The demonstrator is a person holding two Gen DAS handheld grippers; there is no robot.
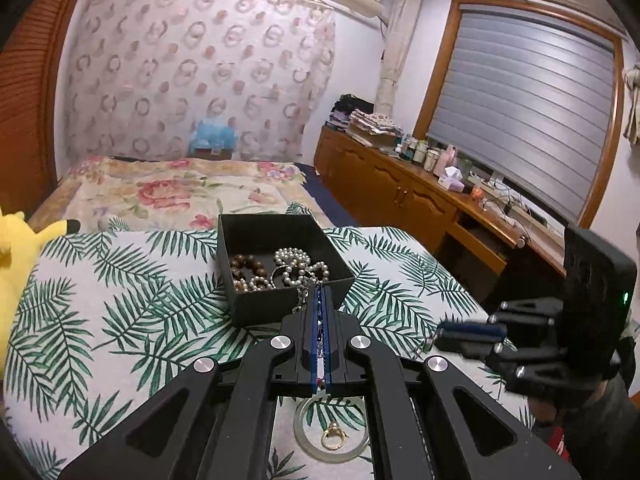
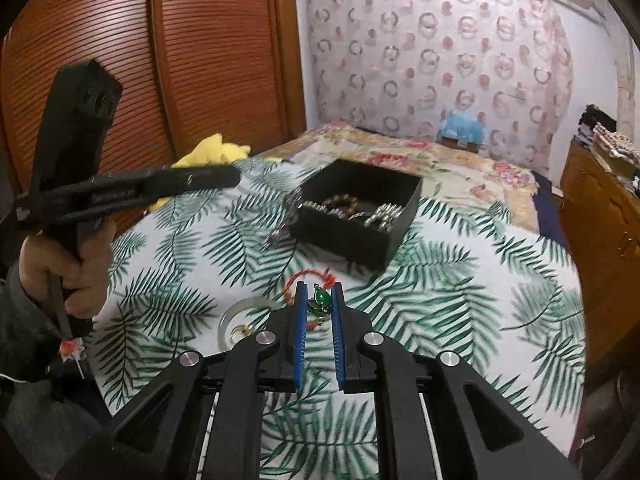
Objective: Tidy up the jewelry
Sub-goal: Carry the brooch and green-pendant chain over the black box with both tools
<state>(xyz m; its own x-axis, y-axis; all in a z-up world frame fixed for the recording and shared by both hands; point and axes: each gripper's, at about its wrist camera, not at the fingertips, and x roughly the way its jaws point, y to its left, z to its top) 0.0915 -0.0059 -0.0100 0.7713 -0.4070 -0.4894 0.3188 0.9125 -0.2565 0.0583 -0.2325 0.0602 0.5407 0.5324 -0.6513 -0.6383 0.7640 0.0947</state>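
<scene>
A black open box (image 1: 244, 236) on the leaf-print cloth holds a pearl necklace (image 1: 298, 266) and a brown bead bracelet (image 1: 246, 270). My left gripper (image 1: 320, 292) is shut on a silver chain (image 1: 302, 298) that hangs at the box's near edge. My right gripper (image 2: 319, 288) has its jaws narrowly apart around a green pendant (image 2: 321, 300) on a red cord (image 2: 308, 276); they appear to pinch it just above the cloth. A pale jade bangle (image 1: 308, 440) with a gold ring (image 1: 334, 438) inside it lies on the cloth. The box (image 2: 400, 196) also shows in the right wrist view.
A yellow plush toy (image 1: 16, 248) sits at the cloth's left edge. A flowered bed (image 1: 180, 188) lies behind. A wooden cabinet (image 1: 400, 188) with bottles stands at right. Wooden louvred doors (image 2: 120, 60) stand at left. The other gripper (image 1: 532, 336) shows at right.
</scene>
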